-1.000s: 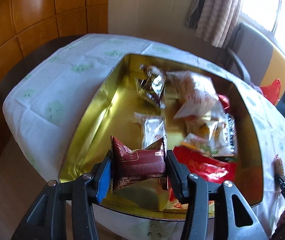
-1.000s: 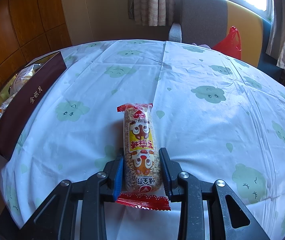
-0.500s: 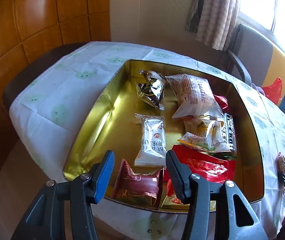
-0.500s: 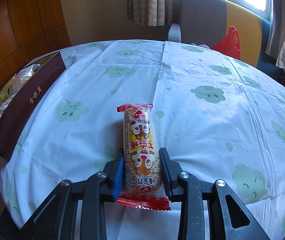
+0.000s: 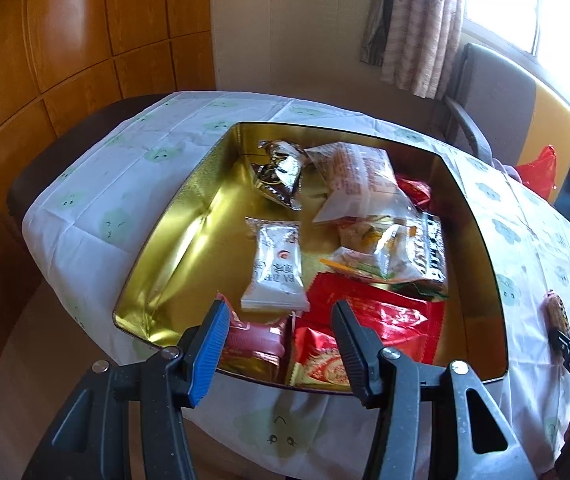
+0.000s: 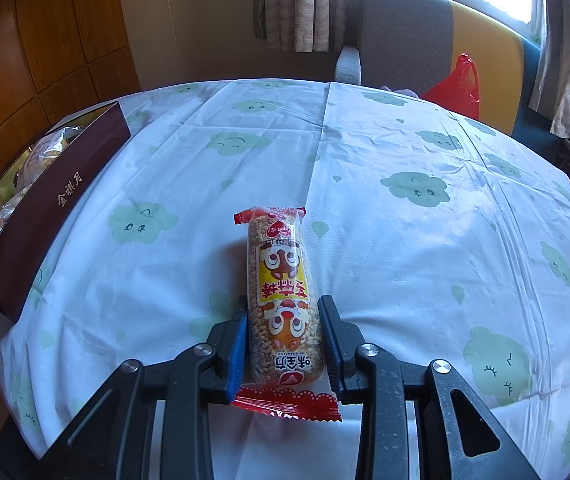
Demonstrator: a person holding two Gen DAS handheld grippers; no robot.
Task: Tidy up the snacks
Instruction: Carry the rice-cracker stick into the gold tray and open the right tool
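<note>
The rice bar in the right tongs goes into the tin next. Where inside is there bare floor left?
The gold tin's left side is bare, between its left wall and the white packet. A smaller gap lies between that packet and the silver wrapper. The right half and near edge are piled with packets, under the open left tongs.

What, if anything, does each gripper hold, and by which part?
The right gripper holds the long rice-crisp bar by its sides, near the end nearest the camera. The left gripper is open over the gold box, holding nothing.
</note>
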